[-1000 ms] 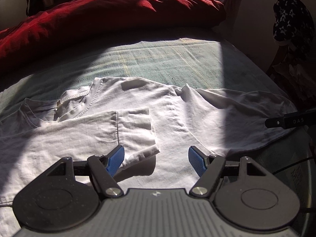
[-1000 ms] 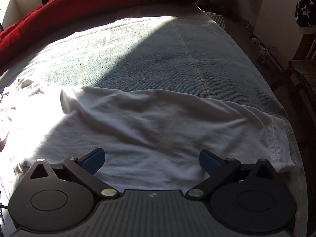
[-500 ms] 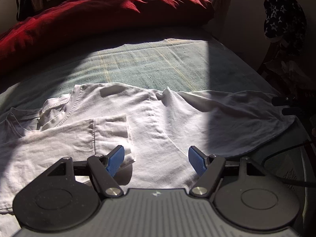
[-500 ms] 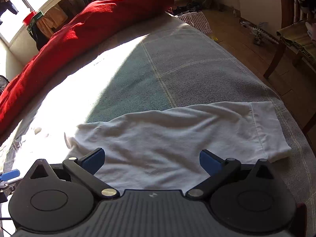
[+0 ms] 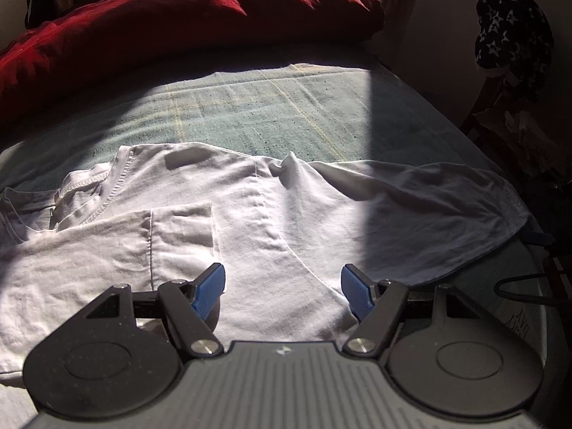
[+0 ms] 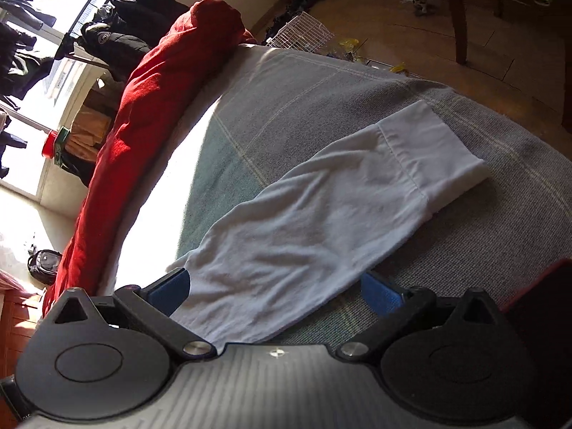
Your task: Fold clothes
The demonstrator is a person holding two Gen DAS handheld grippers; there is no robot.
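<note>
A white T-shirt (image 5: 271,214) lies spread across the grey-green bedspread (image 5: 250,107), half in hard sunlight and half in shadow. In the left wrist view, its neckline sits out at about nine o'clock, and one short sleeve (image 5: 180,236) is folded in over the chest, its hem ending just beside the left blue pad. The left gripper (image 5: 282,287) hovers low over the middle of the shirt, jaws spread wide with only flat cloth showing between the pads; it has hold of nothing that I can see. Up at twelve o'clock a red duvet (image 5: 186,10) is heaped along the far edge of the bed. Toward two o'clock a dark star-patterned cloth (image 5: 511,28) hangs by the wall, and a black cable (image 5: 518,287) loops at three o'clock off the bed's edge.

Through the right wrist view the scene is tilted. The right gripper (image 6: 275,291) also stands wide open, empty, with the other sleeve end of the shirt (image 6: 321,221) running from between its pads out to about one o'clock, lying flat on the bedspread. The left pad is right at the cloth's edge; the right pad is over bare bedspread. A white wire basket (image 6: 300,32) sits on the floor at twelve o'clock.
</note>
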